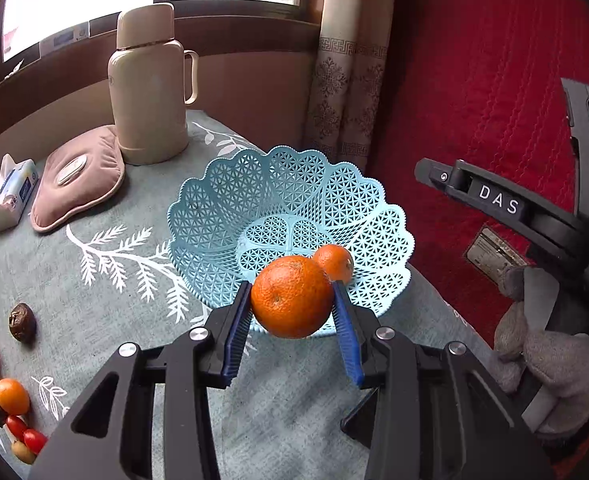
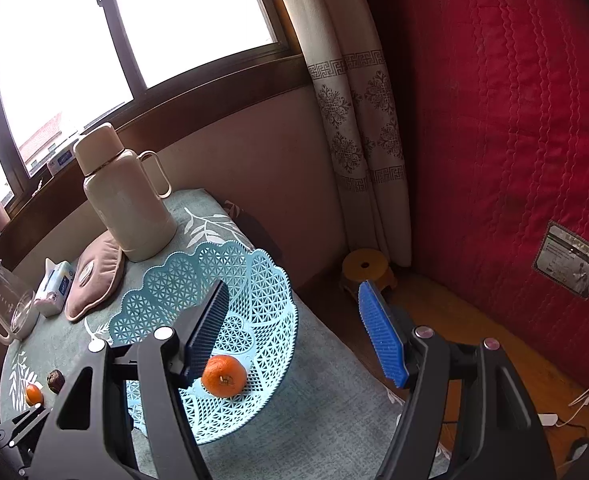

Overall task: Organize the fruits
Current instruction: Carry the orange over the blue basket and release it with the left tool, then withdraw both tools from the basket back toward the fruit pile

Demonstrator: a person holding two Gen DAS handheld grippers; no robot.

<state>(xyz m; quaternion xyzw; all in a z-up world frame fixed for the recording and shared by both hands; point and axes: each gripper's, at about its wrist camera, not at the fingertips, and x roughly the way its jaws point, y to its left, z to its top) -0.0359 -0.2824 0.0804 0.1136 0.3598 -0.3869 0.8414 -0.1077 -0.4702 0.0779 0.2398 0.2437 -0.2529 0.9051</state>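
Window light falls on a worktop (image 1: 106, 280) under a grey-green leaf-print cloth; a red quilted wall stands to the right. On the cloth: flask (image 1: 148, 84), tissue pack (image 1: 8, 196), pink pad (image 1: 78, 180). Left gripper (image 1: 292, 312) has its fingers (image 1: 236, 340) clamped on an orange (image 1: 292, 298), held at the near rim of the blue basket (image 1: 222, 208), which lies straight ahead. A smaller orange (image 2: 223, 375) sits inside. Right gripper (image 2: 294, 336) hovers, fingers apart, empty. Loose fruit (image 1: 12, 396) remains far left.

Wrist views downward, close, sharing basket (image 1: 222, 216)
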